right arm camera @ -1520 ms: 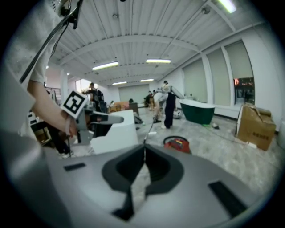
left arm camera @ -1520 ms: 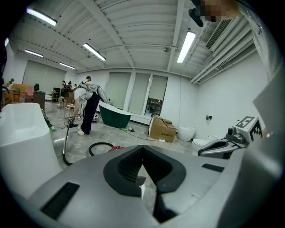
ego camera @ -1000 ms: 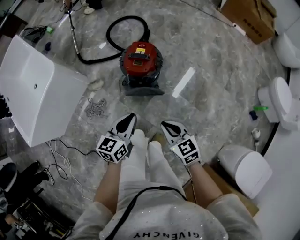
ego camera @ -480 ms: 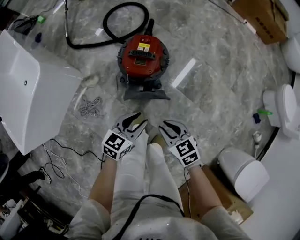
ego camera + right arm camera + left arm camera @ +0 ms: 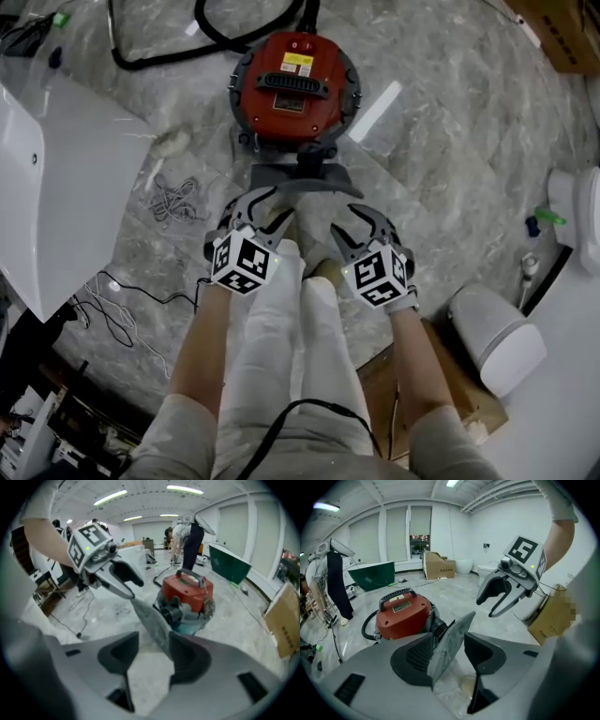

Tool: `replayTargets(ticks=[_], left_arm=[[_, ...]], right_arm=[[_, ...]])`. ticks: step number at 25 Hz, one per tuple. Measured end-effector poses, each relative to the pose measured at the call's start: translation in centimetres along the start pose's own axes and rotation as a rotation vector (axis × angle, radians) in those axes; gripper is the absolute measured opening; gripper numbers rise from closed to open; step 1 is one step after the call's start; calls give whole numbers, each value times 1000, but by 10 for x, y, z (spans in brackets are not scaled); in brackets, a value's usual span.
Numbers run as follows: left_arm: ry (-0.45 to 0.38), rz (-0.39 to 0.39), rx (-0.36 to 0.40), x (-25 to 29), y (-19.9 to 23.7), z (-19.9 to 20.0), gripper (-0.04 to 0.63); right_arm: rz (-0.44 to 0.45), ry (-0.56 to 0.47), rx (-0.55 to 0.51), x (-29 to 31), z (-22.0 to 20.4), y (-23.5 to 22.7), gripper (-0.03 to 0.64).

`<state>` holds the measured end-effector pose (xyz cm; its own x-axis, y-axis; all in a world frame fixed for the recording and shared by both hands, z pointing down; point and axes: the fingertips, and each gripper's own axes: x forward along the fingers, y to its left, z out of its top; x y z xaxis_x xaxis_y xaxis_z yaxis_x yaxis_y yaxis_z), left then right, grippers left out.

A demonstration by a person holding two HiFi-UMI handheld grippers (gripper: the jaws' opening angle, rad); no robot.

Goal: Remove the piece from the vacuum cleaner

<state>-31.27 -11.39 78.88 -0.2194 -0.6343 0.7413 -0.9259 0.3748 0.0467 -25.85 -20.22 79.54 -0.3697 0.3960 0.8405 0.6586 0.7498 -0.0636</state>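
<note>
1. Jaws of the left gripper [image 5: 449, 641] stand apart, and a flat grey speckled plate [image 5: 447, 646] rises edge-on between them. The plate lies close against the ribbed left pad, with a clear gap to the other pad.
2. The right gripper [image 5: 153, 641] is likewise spread wide. The same plate [image 5: 152, 616] slants through its gap, nearer its right-hand pad, and neither side clamps it.
3. From the head view, the grey plate [image 5: 298, 178] sits on the floor just in front of the round red vacuum cleaner [image 5: 298, 84]. A short dark neck joins it to the machine's body.
4. The left gripper [image 5: 262, 211] and right gripper [image 5: 361, 225] reach the plate's near edge from either side, each carrying its cube of square markers.
5. Each gripper view also catches the other tool: the right gripper [image 5: 487, 607] hangs above the plate, and the left gripper [image 5: 133, 588] points down at its upper end.
6. A black ribbed hose [image 5: 365, 623] curls on the floor beside the red vacuum cleaner [image 5: 401, 613].
7. The person's legs in white trousers [image 5: 291, 328] stand directly behind the grippers on the grey marbled floor [image 5: 450, 141].
8. A large white tub-like panel [image 5: 66, 178] lies to the left, and a loose bundle of pale cable [image 5: 169, 199] lies between it and the plate.
</note>
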Motion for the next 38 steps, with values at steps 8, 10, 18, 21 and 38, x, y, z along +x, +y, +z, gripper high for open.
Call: replayTargets(ticks=[8, 10, 18, 21, 38], left_arm=[[127, -10, 45, 47, 9, -34, 215], [136, -29, -13, 56, 11, -40, 215], [280, -180, -37, 74, 19, -73, 215], [293, -189, -38, 77, 20, -78, 215], [273, -134, 94, 74, 11, -81, 28]], right_arm=[[16, 67, -51, 53, -5, -22, 209], [53, 89, -45, 64, -6, -21, 210], [136, 177, -152, 91, -6, -32, 219], [130, 202, -178, 96, -8, -40, 219], [116, 222, -342, 104, -24, -30, 25]])
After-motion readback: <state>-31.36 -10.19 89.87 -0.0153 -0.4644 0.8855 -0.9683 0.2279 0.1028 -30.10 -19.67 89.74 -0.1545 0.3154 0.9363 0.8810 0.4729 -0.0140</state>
